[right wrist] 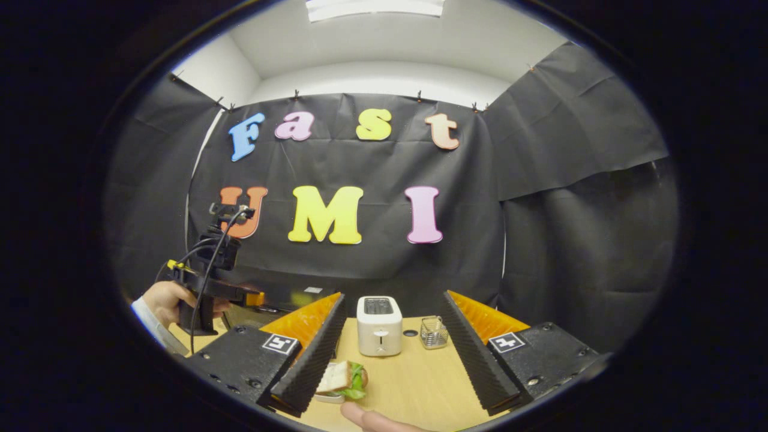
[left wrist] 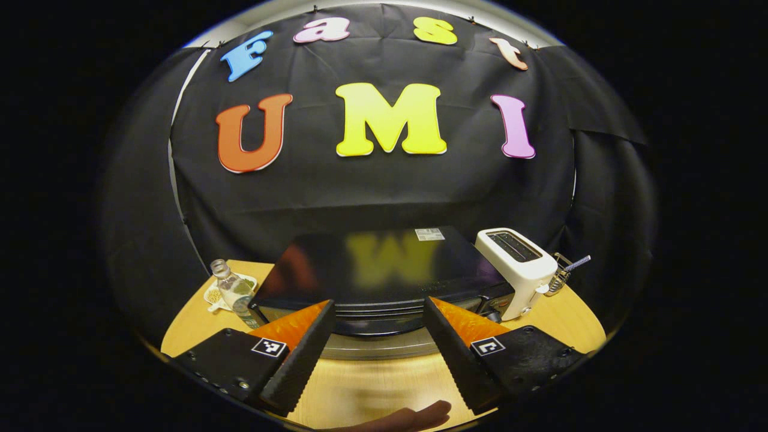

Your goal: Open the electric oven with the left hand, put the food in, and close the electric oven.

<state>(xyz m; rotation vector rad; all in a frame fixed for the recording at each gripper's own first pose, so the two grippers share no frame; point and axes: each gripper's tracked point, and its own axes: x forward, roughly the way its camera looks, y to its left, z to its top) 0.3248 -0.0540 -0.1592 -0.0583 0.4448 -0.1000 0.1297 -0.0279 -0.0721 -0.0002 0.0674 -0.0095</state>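
Observation:
The black electric oven point(left wrist: 372, 267) with a glossy top stands on the wooden table point(left wrist: 372, 390), right in front of my left gripper point(left wrist: 379, 303). That gripper is open, and its fingers frame the oven's front edge without touching it. In the right gripper view, a sandwich with green lettuce on a small plate point(right wrist: 345, 378) lies low between the fingers of my right gripper point(right wrist: 393, 297), near the left finger. That gripper is open and holds nothing. Farther left, a hand point(right wrist: 165, 300) holds the left gripper point(right wrist: 255, 298) in front of the oven point(right wrist: 288, 297).
A white toaster point(left wrist: 519, 264) stands right of the oven, with a small wire basket point(right wrist: 433, 333) beside it. A clear bottle point(left wrist: 231, 291) and a small plate point(left wrist: 211, 295) sit left of the oven. A fingertip point(left wrist: 414, 417) shows at the bottom edge.

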